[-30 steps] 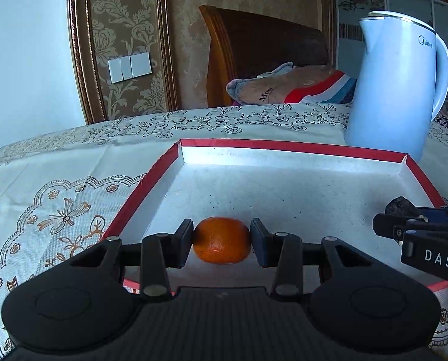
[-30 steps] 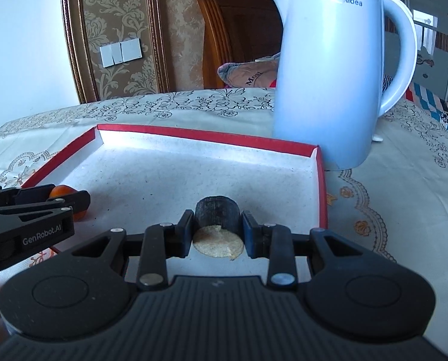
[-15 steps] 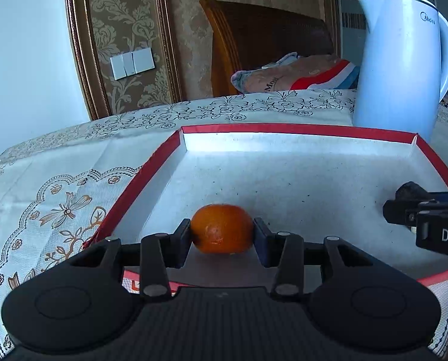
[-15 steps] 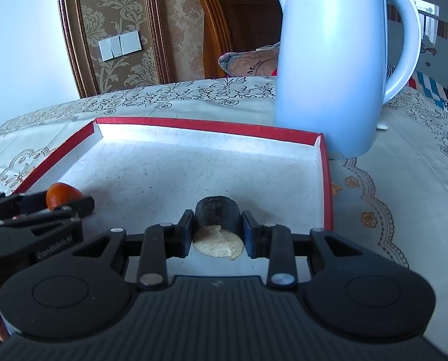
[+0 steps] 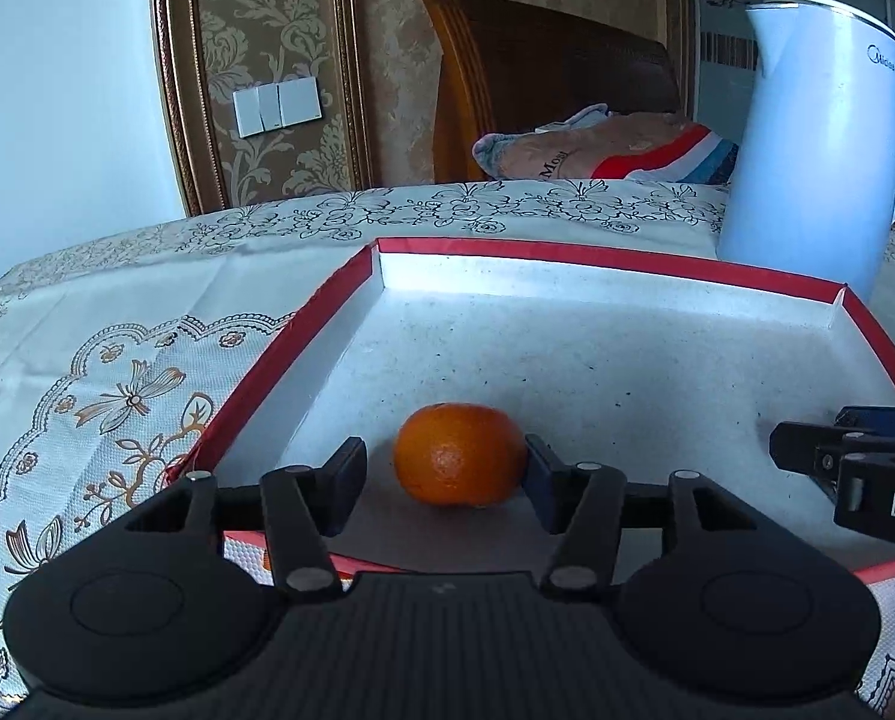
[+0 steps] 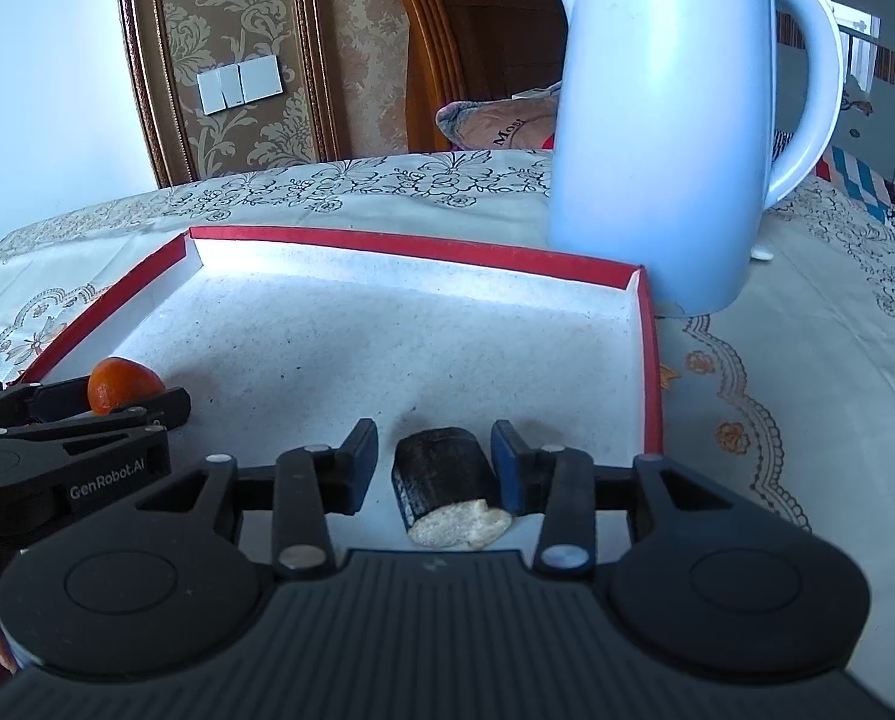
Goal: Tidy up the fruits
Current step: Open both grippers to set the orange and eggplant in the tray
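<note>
Both claws are letting go — your left gripper [image 5: 445, 483] is opening around the orange [image 5: 459, 454], your right gripper [image 6: 434, 468] opening off the dark cut fruit piece [image 6: 447, 486]. Both fruits sit in the red-rimmed tray [image 6: 399, 243] — placement looks done; only withdrawing left. Kettle [image 6: 669, 138] reads "Midea".

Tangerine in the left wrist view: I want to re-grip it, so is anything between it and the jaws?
Nothing visible. The tangerine sits on the tray floor between the left gripper jaws, which are opening, with a gap on its left side.
</note>
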